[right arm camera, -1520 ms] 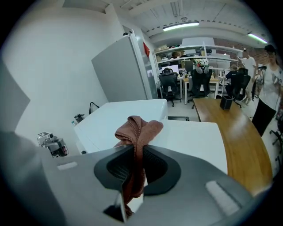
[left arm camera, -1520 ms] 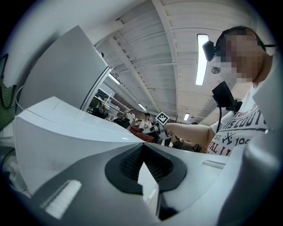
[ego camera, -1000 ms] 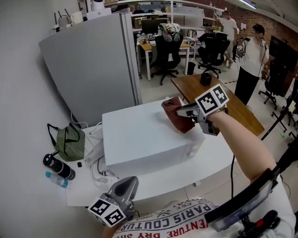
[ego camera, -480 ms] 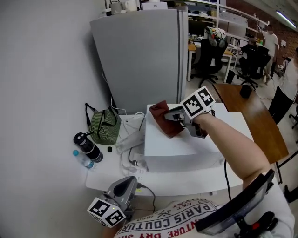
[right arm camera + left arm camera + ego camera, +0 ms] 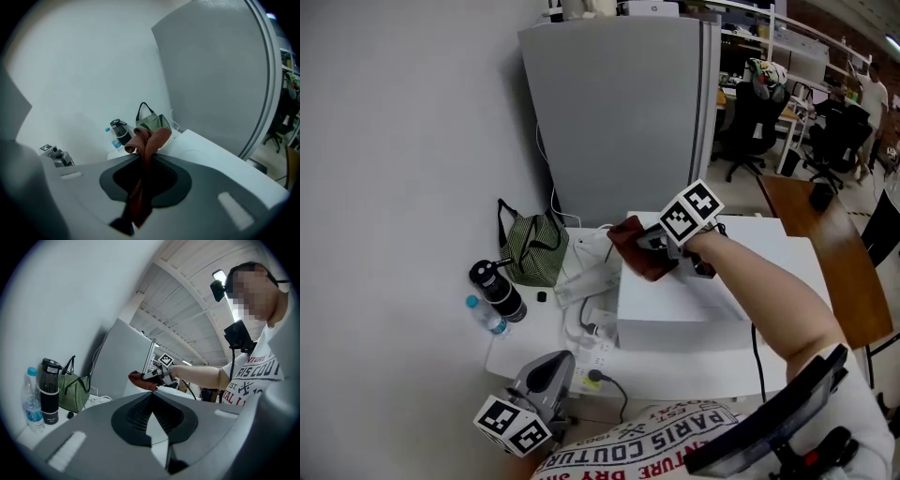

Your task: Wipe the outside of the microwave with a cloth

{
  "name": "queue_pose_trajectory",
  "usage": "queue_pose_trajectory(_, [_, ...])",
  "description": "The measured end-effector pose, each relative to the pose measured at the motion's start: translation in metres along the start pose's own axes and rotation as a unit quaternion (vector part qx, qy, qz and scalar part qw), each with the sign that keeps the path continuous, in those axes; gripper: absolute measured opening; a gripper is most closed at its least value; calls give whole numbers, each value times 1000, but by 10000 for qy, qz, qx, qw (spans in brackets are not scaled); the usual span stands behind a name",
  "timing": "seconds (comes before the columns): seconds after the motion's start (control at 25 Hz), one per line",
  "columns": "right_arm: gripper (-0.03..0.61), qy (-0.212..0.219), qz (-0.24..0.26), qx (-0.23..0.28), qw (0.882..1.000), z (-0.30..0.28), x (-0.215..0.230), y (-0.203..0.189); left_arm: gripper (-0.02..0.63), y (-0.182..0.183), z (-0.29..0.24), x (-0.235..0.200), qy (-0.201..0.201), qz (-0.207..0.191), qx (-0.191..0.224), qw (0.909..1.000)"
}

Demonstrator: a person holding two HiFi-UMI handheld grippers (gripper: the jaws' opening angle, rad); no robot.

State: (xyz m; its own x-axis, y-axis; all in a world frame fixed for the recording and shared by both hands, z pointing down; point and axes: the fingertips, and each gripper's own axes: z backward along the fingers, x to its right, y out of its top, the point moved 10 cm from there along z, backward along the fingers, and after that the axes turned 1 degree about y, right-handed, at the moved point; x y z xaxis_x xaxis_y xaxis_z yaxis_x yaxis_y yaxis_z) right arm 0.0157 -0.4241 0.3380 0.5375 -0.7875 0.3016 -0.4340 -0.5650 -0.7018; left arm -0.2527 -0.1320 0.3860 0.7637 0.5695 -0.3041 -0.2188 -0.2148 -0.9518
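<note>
1. Far left on the table: one water bottle (image 5: 486, 317), one black flask (image 5: 497, 289), one green striped bag (image 5: 534, 248).
2. Our left gripper (image 5: 152, 413) hangs low, jaws together on nothing.
3. The cloth (image 5: 636, 251) (one, rust-brown) has slid across the top to the left rear edge, pinched in our right gripper (image 5: 649, 246).
4. One microwave (image 5: 670, 302); we judge the top nearly covered, the sides still to do.

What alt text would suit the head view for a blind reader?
The right gripper holds a dark red cloth at the far left corner of a white microwave. The left gripper hangs low by the person's shirt; a green striped bag and black bottle stand to the microwave's left.
</note>
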Motion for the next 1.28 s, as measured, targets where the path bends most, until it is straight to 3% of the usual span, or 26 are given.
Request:
queue_pose_trajectory(0.24, [43,-325,-97,-161,9993,14,26,-22,5,-5,-34,1,-384,-39,-79,9992])
queue_pose_trajectory(0.52, [44,-803,-508,-81,9954,82,66,-66,5,-8,-77,20,-874,-26,-264,9958])
queue_pose_trajectory(0.96, [46,-1939,-1698,458,9651,235,118,-187,5,-28,-148,71,-1970,15,-684,9780])
queue_pose_trajectory(1.28, [44,-2575,-1989,423,9446,290,130,-233,5,-36,-172,90,-2333,112,-823,9689])
